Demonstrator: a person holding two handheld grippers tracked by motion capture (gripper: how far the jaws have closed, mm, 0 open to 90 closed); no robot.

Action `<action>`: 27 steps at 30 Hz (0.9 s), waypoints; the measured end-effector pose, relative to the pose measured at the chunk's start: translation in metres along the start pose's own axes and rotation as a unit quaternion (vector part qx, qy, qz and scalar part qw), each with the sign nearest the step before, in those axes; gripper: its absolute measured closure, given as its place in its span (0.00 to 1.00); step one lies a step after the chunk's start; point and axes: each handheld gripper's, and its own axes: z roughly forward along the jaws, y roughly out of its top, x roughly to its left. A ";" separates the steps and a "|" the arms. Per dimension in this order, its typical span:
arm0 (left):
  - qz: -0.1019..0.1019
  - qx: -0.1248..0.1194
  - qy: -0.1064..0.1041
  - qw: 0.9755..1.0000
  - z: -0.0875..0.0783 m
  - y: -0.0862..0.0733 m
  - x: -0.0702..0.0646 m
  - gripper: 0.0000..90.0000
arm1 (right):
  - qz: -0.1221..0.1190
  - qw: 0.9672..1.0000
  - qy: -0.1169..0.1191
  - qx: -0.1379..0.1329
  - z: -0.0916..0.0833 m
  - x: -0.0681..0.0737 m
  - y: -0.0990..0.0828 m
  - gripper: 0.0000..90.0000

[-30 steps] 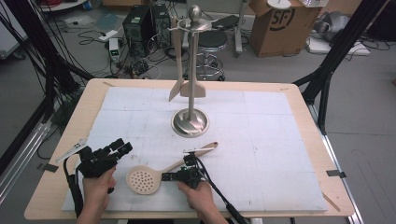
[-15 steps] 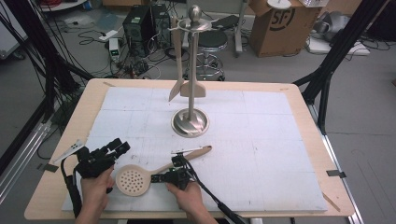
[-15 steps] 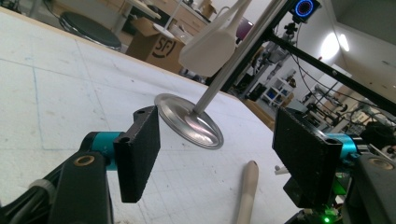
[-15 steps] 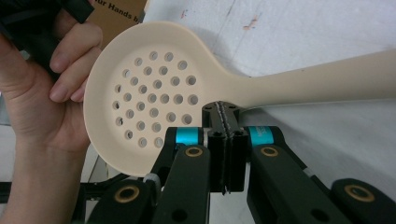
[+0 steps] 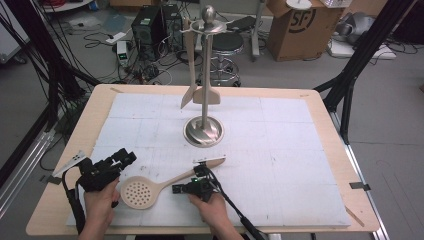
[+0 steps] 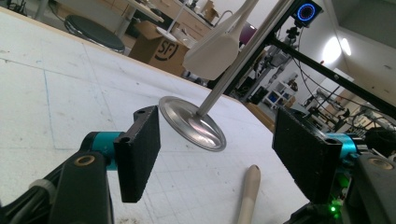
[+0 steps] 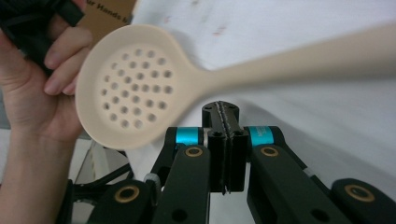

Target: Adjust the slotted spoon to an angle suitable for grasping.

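Nearby, slotted spoon (image 5: 150,188) beside clenched right gripper (image 5: 176,189) jaws, left gripper (image 5: 131,156) jaws released, spatulas on stand (image 5: 204,131).

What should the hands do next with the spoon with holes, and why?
Probably open the right gripper and close it on the slotted spoon's handle: its jaws are shut with nothing between them, beside the handle. The utensil stand behind has hanging spatulas, so the spoon likely goes there.

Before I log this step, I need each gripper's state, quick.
Left gripper: open, holding nothing.
Right gripper: jaws shut; the slotted spoon lies just past them, and whether they grip it cannot be told.
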 end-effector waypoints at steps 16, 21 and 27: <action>0.001 -0.004 0.005 1.000 0.000 0.000 0.001 0.37 | 0.024 0.998 -0.039 -0.037 -0.031 -0.028 0.008 1.00; 0.000 -0.008 0.008 1.000 -0.002 0.001 0.001 0.37 | 0.028 0.998 -0.037 -0.038 -0.027 -0.029 0.015 1.00; 0.001 -0.009 0.009 1.000 -0.003 0.002 0.003 0.38 | 0.030 0.998 -0.040 -0.039 -0.020 -0.029 0.026 1.00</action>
